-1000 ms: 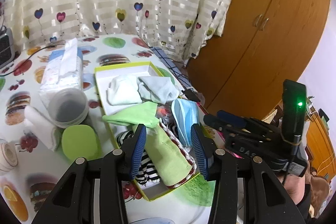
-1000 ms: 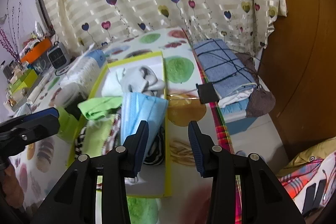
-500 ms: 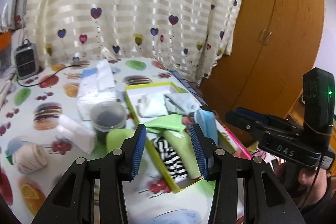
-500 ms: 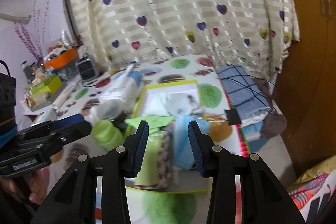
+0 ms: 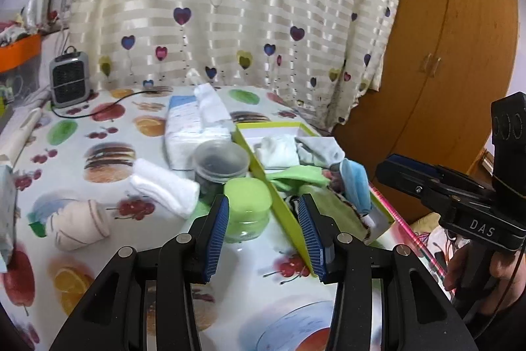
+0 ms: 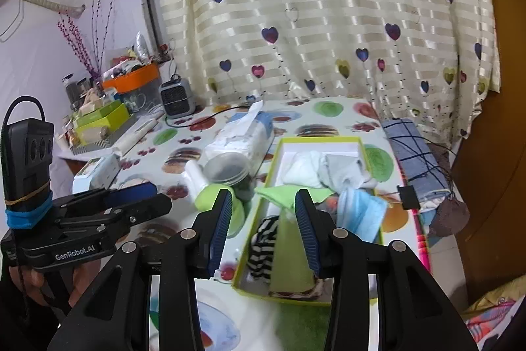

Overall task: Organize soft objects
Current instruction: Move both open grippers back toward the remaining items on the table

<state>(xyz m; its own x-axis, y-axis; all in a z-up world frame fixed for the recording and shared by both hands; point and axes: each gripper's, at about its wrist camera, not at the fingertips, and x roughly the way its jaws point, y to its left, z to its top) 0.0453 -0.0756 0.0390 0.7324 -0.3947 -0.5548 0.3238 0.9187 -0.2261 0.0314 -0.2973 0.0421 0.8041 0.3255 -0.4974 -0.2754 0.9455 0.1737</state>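
From the left wrist, the left gripper (image 5: 264,232) hangs open and empty above the table (image 5: 98,134), a green jar (image 5: 249,203) beyond it. From the right wrist, the right gripper (image 6: 263,231) (also empty, jaws apart) hovers over the yellow box (image 6: 328,140) of socks (image 6: 328,168) and cloths.

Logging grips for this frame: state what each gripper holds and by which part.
Nothing is held. The left gripper and right gripper both stand open and empty, above the table, short of the yellow-green box of soft items.

Both wrist views above the yellow-rimmed box (image 5: 253,150), angled down
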